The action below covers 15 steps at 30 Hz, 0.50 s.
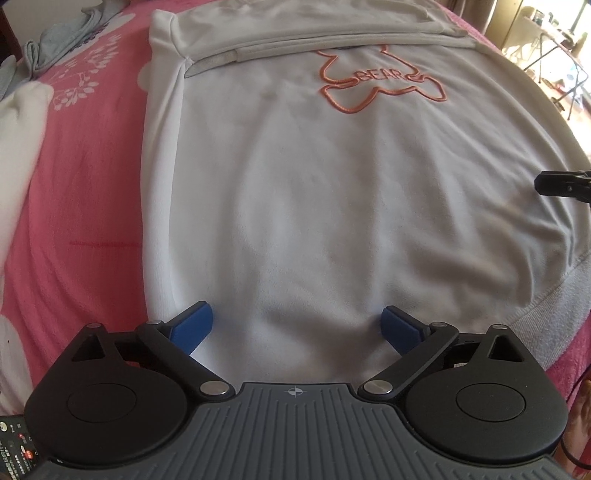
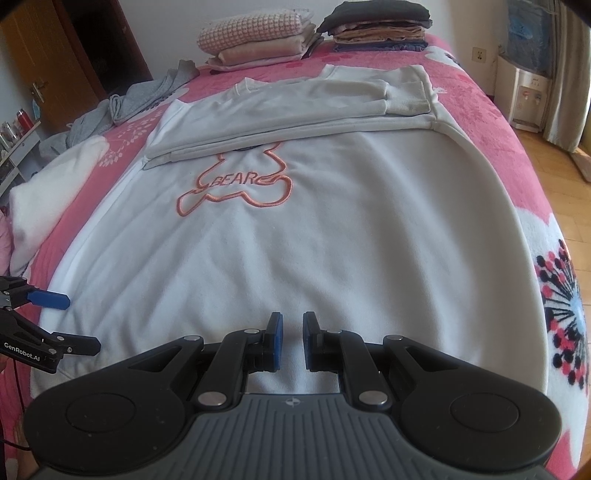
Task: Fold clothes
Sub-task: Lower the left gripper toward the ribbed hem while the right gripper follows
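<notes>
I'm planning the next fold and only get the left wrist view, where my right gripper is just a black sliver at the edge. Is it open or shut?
Observer: The right gripper has its jaws almost together. The white sweatshirt shows through the narrow gap, but I cannot tell whether it is pinched.
Operator: Where do the sleeves end?
Observer: They lie folded across the top, above the BEAR outline. The cuffs end near the sweatshirt's right-hand edge in the right wrist view.
Operator: Any finished clothes around?
Observer: Two folded stacks sit at the far end of the bed, one topped with a checked piece and one topped with a dark piece.
</notes>
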### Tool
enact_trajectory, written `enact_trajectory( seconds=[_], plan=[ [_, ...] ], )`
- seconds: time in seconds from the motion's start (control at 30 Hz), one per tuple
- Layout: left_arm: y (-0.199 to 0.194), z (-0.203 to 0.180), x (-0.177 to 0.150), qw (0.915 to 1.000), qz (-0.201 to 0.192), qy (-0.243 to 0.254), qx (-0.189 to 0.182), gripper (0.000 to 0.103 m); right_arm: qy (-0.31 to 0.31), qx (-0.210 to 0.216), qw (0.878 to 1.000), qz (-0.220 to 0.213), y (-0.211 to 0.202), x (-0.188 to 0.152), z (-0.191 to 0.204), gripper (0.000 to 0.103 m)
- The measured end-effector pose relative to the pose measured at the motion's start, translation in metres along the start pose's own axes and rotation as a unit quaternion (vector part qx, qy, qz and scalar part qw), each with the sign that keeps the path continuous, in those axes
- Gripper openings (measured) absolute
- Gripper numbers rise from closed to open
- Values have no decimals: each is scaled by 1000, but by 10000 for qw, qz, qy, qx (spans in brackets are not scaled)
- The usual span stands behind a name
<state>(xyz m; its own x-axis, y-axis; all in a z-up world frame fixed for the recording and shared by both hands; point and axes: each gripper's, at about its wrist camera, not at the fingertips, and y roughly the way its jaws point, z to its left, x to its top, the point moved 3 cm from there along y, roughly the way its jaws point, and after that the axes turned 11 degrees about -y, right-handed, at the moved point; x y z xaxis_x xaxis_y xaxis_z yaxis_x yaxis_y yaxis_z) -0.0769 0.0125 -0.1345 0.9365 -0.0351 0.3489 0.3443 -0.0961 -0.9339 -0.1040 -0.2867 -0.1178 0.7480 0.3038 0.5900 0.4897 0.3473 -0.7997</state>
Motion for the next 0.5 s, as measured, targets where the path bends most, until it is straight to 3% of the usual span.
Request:
enact_trajectory(
  seconds=[0.5],
  plan=[
    [0,-3,-1,9999,52,-92,117,102,72,57,10000,0,-2,-4,-1,13]
  ],
)
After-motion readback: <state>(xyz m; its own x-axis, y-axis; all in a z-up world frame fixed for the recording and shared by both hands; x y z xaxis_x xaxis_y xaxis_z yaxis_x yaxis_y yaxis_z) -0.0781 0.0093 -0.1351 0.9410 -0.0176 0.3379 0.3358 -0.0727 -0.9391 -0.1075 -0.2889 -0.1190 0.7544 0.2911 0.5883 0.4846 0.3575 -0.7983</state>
